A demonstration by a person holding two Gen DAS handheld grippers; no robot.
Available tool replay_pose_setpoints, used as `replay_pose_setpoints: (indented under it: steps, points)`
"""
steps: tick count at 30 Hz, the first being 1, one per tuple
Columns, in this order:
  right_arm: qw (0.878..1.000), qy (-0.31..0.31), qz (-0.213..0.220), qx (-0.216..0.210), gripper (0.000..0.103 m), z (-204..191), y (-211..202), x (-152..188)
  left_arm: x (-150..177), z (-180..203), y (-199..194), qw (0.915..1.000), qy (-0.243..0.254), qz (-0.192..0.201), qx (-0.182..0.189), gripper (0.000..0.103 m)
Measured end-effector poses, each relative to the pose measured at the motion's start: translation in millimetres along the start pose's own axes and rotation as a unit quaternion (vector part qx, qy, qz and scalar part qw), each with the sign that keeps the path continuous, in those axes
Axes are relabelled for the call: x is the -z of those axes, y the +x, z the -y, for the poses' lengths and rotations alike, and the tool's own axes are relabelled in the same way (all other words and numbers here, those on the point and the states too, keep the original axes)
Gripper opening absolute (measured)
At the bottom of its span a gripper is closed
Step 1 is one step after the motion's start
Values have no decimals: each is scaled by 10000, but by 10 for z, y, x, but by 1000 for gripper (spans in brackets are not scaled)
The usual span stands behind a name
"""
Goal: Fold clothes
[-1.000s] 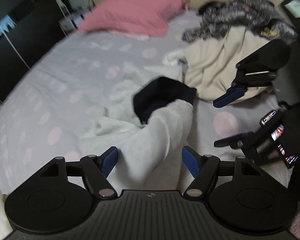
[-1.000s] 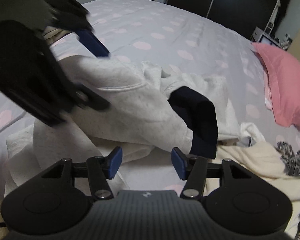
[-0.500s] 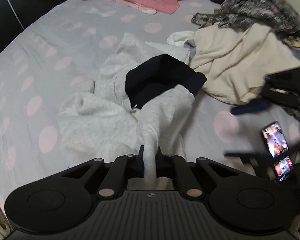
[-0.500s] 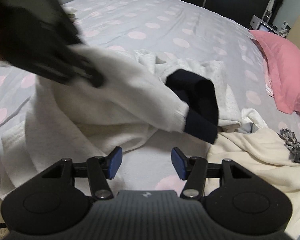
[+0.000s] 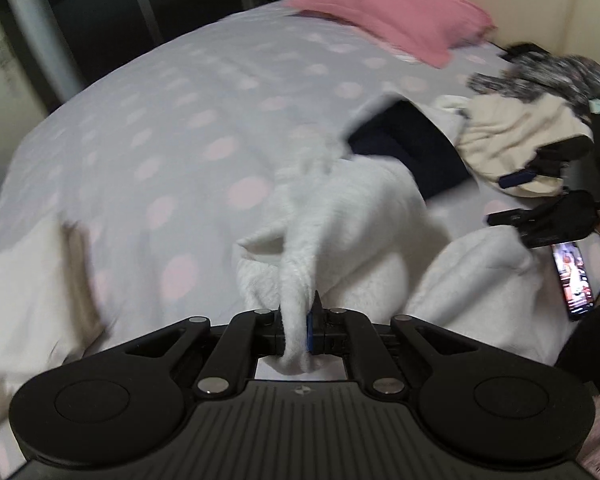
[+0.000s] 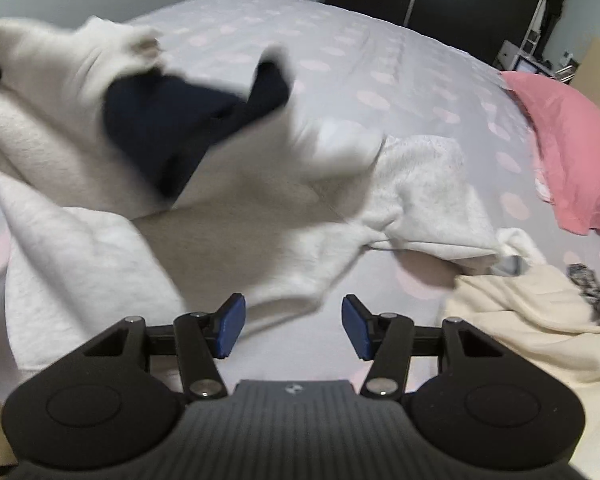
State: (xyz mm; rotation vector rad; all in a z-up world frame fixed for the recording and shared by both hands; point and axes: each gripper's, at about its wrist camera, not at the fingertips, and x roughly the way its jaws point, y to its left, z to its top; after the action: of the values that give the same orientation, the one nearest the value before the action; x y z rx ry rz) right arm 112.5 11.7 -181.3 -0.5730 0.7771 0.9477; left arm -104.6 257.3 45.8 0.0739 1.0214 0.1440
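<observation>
Left tongs [image 5: 300, 330] pinch the grey sweatshirt [image 5: 352, 216], lifting it off the bed [image 5: 172, 120]; right tongs [image 6: 292, 326] wide, empty. Keep tension; grip the hem at six o'clock.

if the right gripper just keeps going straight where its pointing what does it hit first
Most likely the light grey sweatshirt: its blurred hem lies just beyond the open right gripper, though depth is hard to judge.

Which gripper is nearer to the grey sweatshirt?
Left. The left gripper is shut on the grey sweatshirt; the right gripper is open just short of its hem.
</observation>
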Motion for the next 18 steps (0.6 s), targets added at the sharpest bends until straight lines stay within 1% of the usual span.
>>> replay_pose_setpoints:
  steps: [2,5,8,10,14,16,18]
  points:
    - [9998,-117,39,-129,56,-101,-42,14,183,-187,-79,9997,-211,-19,-143,4]
    - [9976,-635,175,-232,56,-315,-109,38,462,-464,-138,9981,-502,-105,-354,4]
    - [9921,-1195,255,-277,56,-469,-123,47,726,-770,-55,9942,-879,-302,-535,4]
    - [9891,-1432,219,-278,56,-493,-75,19,892,-978,64,9908,-1064,-484,-685,4]
    - [9835,-1777,281,-182,55,-509,55,-124,1101,-1261,375,9847,-1388,-797,-691,4]
    - [9805,-1931,333,-124,55,-512,125,-208,1153,-1316,493,9839,-1450,-796,-683,5]
    - [9772,-2085,385,-67,55,-516,196,-292,1203,-1328,589,9855,-1377,-759,-639,6]
